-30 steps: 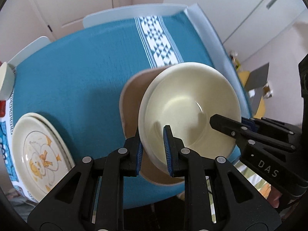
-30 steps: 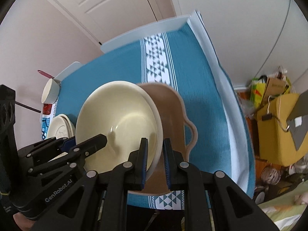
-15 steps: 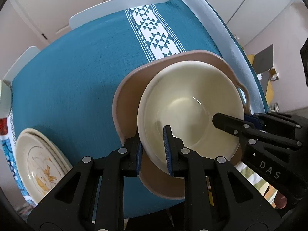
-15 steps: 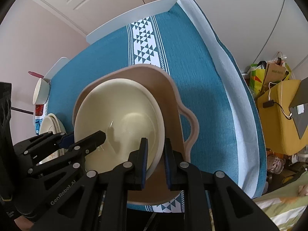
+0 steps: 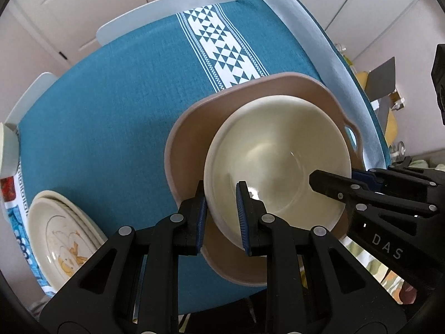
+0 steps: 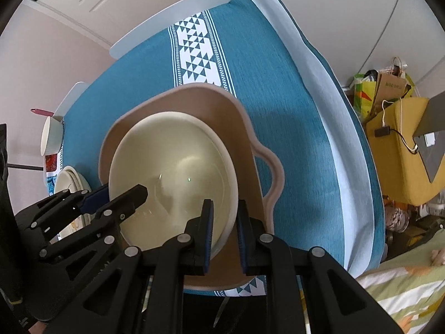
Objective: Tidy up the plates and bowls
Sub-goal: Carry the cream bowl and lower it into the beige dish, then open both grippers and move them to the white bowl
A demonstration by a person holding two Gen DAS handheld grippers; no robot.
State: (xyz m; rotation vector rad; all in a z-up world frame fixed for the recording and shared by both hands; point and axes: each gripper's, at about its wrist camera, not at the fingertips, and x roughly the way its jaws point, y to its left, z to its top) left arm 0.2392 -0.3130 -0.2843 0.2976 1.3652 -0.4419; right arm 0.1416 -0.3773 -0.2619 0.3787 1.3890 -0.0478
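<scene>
The cream bowl (image 5: 278, 156) sits inside the pink dish (image 5: 192, 139) on the teal cloth (image 5: 111, 105). The left gripper (image 5: 221, 217) pinches its rim at 7 o'clock, the right gripper (image 6: 224, 232) at 5 o'clock, jaws nearly closed. Plates (image 5: 61, 236) lie at 8 o'clock

Cream bowl (image 5: 278, 161) inside a tan dish (image 5: 189, 150); teal cloth (image 5: 111, 97) with a white triangle-patterned band (image 5: 222, 47); cream plate (image 5: 61, 239) with yellow duck.
</scene>
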